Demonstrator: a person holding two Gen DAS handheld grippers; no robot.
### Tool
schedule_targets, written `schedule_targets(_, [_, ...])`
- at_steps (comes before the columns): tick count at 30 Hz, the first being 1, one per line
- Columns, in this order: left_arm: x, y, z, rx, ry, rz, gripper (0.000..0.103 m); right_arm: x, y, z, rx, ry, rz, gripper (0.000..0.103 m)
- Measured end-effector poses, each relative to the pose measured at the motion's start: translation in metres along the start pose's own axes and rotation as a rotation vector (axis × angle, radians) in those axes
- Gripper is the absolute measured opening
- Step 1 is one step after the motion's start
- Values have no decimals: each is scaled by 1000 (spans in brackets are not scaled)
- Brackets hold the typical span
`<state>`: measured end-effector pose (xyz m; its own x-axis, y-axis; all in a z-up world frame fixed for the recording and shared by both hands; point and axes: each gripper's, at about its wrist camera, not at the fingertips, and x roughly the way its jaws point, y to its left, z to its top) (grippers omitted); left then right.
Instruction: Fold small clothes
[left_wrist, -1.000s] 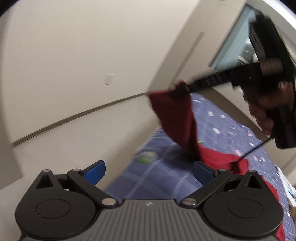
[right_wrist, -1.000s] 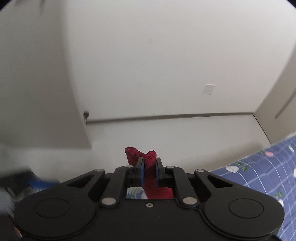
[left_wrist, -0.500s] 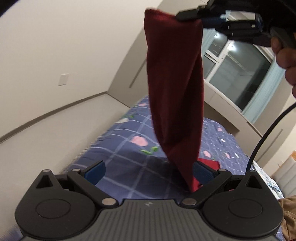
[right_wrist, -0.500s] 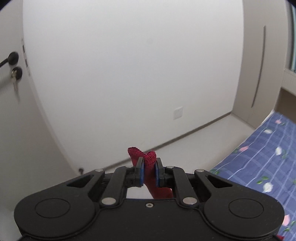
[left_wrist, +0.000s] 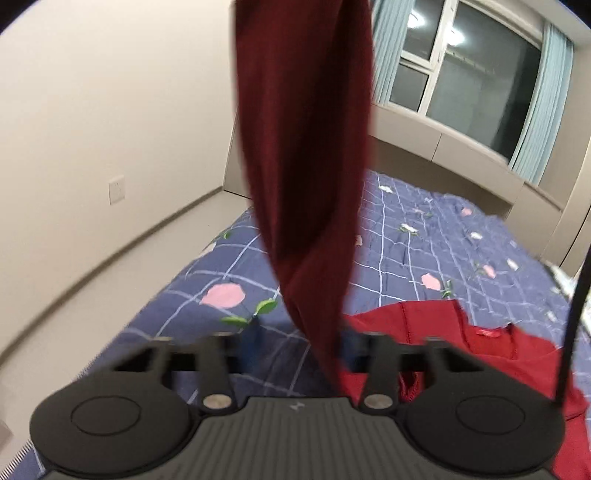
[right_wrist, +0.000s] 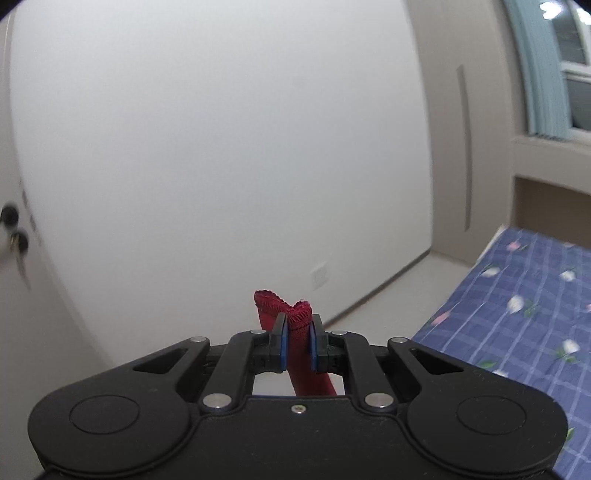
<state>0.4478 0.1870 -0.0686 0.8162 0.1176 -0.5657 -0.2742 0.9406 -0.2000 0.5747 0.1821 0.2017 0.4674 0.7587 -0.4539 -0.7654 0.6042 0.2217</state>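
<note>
Dark red cloth, a small garment (left_wrist: 306, 166), is hanging in a long vertical drape, its long axis running straight up and down in the left wrist view. Its top edge is pinched in the right claw (right_wrist: 298, 338), whose blue pads (right_wrist: 283, 341) are pressing together on a bunched hem, so that claw is closed on the cloth and holding it high above the bed (left_wrist: 424, 240). The bottom tip of the drape is dangling right at the left claw (left_wrist: 297, 347), just inside its right finger. The left claw is blurring in the frame; its fingers are standing apart with a wide gap between them and are gripping nothing. Judging from this, the left claw is the nearer one to the free lower end, and the coming move is calling for it to shift slightly right and close on that tip, so the garment can be stretched between both claws.

A second, brighter red garment (left_wrist: 498, 354) is lying crumpled on the blue checked bedcover at the near right, touching or just behind the hanging tip, so it is risking being caught along with it. A black cable (left_wrist: 576, 325) is running down the right edge. Walls, a window (left_wrist: 461, 66) and pale floor (left_wrist: 110, 251) are lying far off and are blocking nothing.
</note>
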Motion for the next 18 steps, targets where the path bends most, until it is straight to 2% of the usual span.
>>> schedule_targets(3, [2,-19,3,93,-16,56,30,-33,-41,8,78,-69,-56,11])
schedule_targets(6, [9,-41,4,163,-6,64,30,-57,-80,7,151,-111,-88,11])
schedule_targets(8, [6,-54,4,201,-17,67,7,-72,-100,4,174,-128,-110,11])
schedule_targets(9, [6,-58,4,219,-29,83,4,-78,-110,2,179,-133,-122,11])
schedule_targets(15, [4,-84,8,319,-121,191,4,-99,-174,-27,258,-175,-173,11])
schedule_targets(18, [0,-110,0,438,-175,206,4,-129,-211,-56,312,-222,-189,11])
